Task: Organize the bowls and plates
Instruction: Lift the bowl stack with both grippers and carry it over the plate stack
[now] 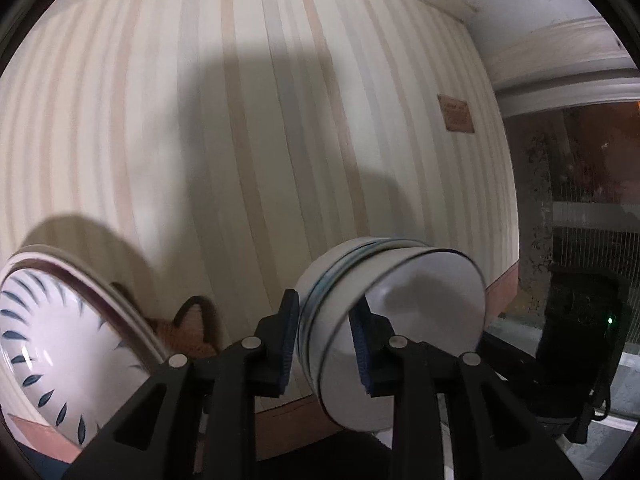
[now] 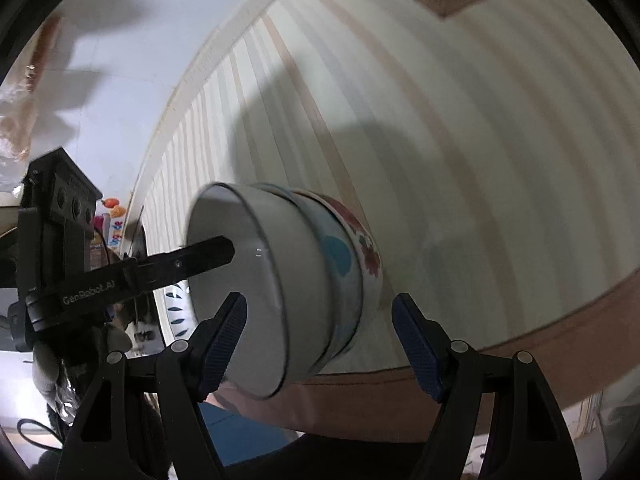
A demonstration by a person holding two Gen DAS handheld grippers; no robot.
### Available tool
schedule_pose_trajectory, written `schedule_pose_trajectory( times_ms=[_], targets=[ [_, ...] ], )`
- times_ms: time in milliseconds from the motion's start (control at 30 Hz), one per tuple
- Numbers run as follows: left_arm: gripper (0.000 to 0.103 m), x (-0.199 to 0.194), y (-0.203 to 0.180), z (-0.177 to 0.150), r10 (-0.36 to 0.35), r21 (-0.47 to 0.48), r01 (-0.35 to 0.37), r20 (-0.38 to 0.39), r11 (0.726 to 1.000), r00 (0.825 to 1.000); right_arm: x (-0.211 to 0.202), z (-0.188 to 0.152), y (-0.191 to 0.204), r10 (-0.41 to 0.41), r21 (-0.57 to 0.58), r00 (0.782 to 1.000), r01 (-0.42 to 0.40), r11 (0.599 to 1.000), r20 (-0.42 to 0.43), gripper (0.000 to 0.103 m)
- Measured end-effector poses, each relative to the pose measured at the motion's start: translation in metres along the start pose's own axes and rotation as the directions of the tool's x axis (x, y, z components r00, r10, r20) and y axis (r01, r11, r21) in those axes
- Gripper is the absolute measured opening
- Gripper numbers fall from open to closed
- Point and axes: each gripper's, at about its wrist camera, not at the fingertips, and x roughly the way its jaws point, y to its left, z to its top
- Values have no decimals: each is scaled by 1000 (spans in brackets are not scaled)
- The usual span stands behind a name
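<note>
At lower centre of the left wrist view, the left gripper (image 1: 324,344) pinched the rim of the white bowl (image 1: 400,332) topping a nested stack. The right gripper (image 2: 320,344) stood wide around it. Stacking looked underway; next, release onto the striped desk (image 1: 240,120) near the leaf-patterned plate (image 1: 52,352).

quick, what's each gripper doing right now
Left gripper: shut on the rim of the white bowl, top of the stack of bowls.
Right gripper: open, holding nothing, its fingers on either side of the stack.
</note>
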Motion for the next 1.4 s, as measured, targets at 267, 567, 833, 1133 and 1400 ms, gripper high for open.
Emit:
schedule_pose_trajectory(
  times_ms=[267,567,833,1133,1400],
  targets=[
    [33,26,2,9,-21,14,21,-57,1000,998,45,14,-10,53,20,994,-51,998,-96,77],
    [33,22,8,6,-62,-24,61,-31,998,998,55,18,3,27,-7,996,-28,1000,-90,70],
    [33,12,14,0,-10,-62,9,-26,998,1000,66,31,6,70,17,989,-69,998,-130,67],
    [33,-11,28,1,17,-114,-15,19,993,1000,82,41,26,120,-9,979,-123,992,-165,67],
    [33,-44,49,-1,26,-167,-12,82,986,996,99,64,70,118,-106,973,-141,984,-197,67]
  ],
)
